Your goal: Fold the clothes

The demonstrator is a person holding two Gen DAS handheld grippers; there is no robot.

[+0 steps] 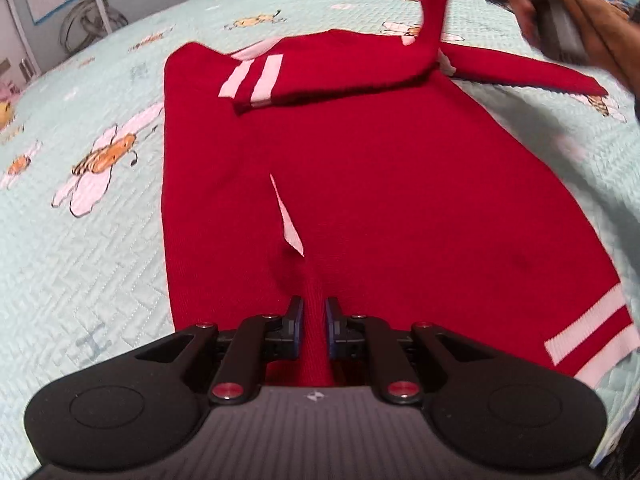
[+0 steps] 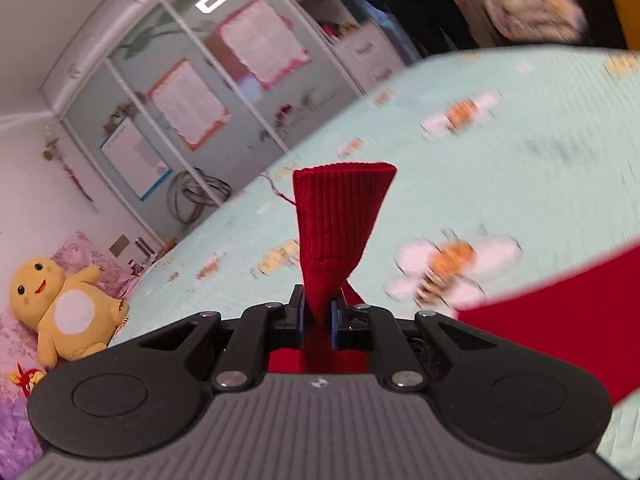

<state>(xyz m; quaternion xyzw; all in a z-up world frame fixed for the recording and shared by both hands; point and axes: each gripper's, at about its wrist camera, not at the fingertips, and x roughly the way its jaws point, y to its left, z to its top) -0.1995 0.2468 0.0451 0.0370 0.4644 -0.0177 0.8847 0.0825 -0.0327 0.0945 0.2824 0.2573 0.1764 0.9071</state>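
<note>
A red knit sweater (image 1: 380, 184) with white stripes lies spread on the pale green quilt (image 1: 88, 240). My left gripper (image 1: 314, 308) is shut on a pinched ridge of its near edge. One striped sleeve (image 1: 264, 76) lies folded across the far part of the sweater. At the top right of the left wrist view a hand (image 1: 568, 12) holds the right gripper, blurred, lifting a red strip of the sweater (image 1: 430, 20). In the right wrist view my right gripper (image 2: 318, 314) is shut on that ribbed red cuff (image 2: 340, 216), raised above the bed. More of the sweater (image 2: 560, 312) shows at the right.
The quilt with bee and flower prints (image 1: 100, 164) covers the bed on all sides of the sweater. A yellow plush toy (image 2: 64, 304) sits at the bed's far left side. Grey wardrobe doors with posters (image 2: 188, 104) stand behind the bed.
</note>
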